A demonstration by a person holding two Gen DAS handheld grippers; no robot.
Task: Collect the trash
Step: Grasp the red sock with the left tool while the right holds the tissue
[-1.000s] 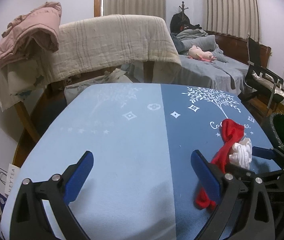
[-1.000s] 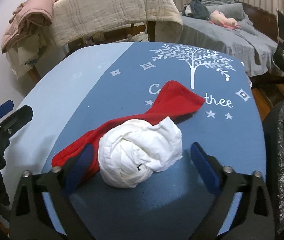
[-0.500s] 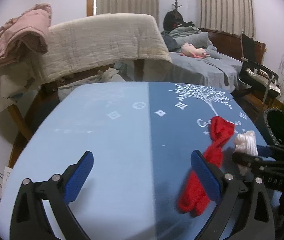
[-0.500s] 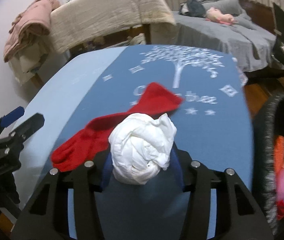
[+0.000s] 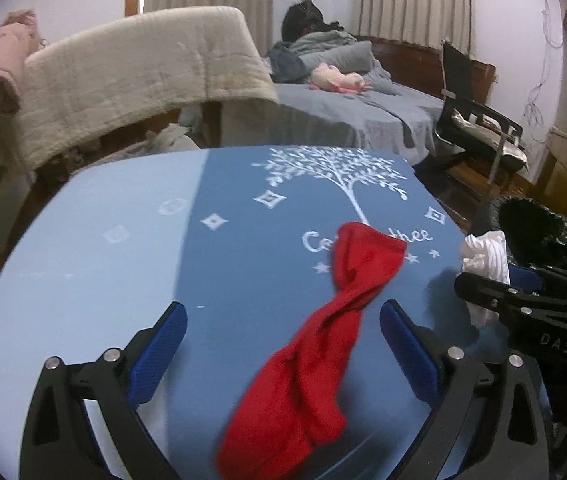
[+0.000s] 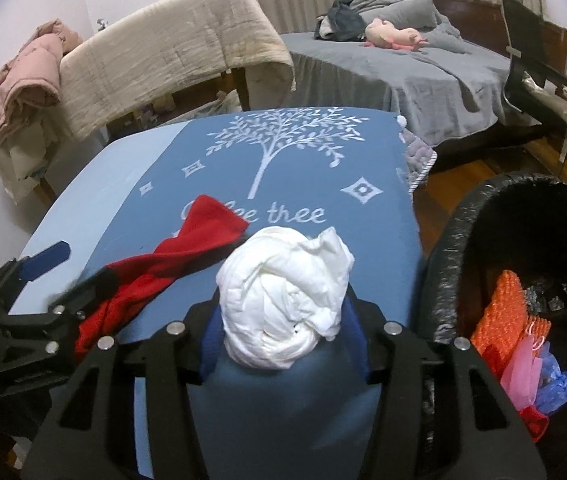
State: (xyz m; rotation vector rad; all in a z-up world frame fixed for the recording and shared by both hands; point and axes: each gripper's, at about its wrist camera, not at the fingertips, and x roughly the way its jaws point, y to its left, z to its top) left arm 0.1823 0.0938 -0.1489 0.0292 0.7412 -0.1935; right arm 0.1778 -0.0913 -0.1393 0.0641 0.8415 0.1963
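Note:
A crumpled white paper wad [image 6: 283,296] sits between the blue pads of my right gripper [image 6: 281,316], which is shut on it just above the blue tablecloth [image 6: 283,152]. The left wrist view shows the same wad [image 5: 483,252] held near the table's right edge, beside the bin. A twisted red cloth [image 5: 315,340] lies on the table, its near end between the fingers of my left gripper [image 5: 281,312]. That gripper is open and not pressing on the cloth. From the right wrist, the left gripper [image 6: 71,276] sits over the red cloth [image 6: 187,256].
A black-lined trash bin [image 6: 455,240] stands to the right of the table, with orange, pink and blue waste [image 6: 523,336] inside. Beyond the table are a chair draped with a beige blanket [image 6: 171,44], a pink jacket [image 6: 27,80], a grey bed [image 6: 423,76] and a black chair [image 5: 479,120].
My right gripper shut on the white wad and carried it right, off the red cloth, toward the bin. My left gripper moved right until the red cloth lay between its open fingers.

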